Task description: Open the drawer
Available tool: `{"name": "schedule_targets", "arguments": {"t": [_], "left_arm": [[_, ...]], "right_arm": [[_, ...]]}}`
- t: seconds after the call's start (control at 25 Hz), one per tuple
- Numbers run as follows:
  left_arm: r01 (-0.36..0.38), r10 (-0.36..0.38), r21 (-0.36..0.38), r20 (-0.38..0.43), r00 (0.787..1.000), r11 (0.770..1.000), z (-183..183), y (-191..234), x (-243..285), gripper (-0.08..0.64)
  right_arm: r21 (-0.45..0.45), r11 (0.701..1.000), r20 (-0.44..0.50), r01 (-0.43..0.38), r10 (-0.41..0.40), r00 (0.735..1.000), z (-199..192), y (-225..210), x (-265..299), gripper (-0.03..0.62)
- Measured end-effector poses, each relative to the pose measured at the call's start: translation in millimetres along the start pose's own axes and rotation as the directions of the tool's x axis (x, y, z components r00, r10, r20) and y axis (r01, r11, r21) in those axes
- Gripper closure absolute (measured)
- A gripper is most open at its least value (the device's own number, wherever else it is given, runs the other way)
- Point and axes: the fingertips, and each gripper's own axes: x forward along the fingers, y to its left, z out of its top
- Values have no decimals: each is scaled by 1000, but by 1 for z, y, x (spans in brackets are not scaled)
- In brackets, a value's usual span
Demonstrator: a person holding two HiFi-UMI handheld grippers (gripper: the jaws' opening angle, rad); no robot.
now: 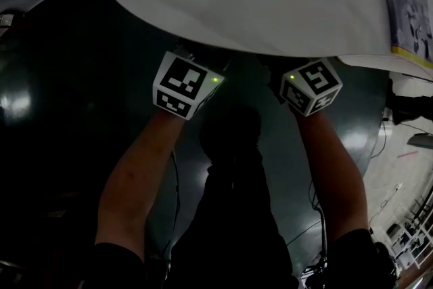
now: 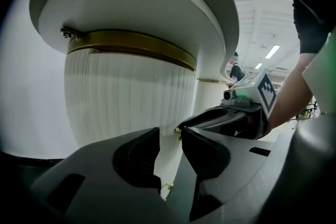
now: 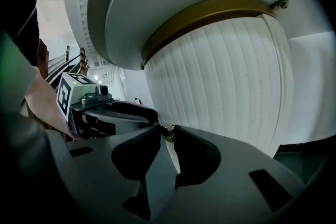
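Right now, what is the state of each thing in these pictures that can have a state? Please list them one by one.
Right gripper: shut on the gold knob.
Left gripper: open, jaws apart, a gold knob beside one tip.
Fluted white front: looks closed; no gap shows.
Lower knob: free, nothing grips it.
Green light on the left gripper's cube: lit.

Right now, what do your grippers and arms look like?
Each gripper has two dark grey, curved jaws: the left gripper and the right gripper. Each carries a white cube with black square markers and a small green light. My sleeves are short and dark.
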Motion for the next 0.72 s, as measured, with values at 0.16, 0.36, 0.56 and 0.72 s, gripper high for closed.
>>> {"name": "schedule_targets", "arguments": {"t": [0.16, 0.36, 0.56, 0.72], "left_arm": [[9, -9, -3, 9, 1000, 1000, 0, 0, 7, 434], [32, -32, 30, 2, 999, 999, 0, -4, 10, 478], [46, -47, 47, 10, 999, 998, 4, -6, 14, 519], [52, -52, 4, 15, 999, 999, -1, -11, 13, 534]], "right_arm": [[-1, 999, 8, -41, 41, 999, -1, -1, 0, 529], [-7, 999, 4, -46, 46, 999, -1, 2, 0, 530], [-79, 995, -25, -61, 59, 998, 0, 6, 1, 535], [-80, 995, -19, -60, 59, 998, 0, 7, -1, 537]]}}
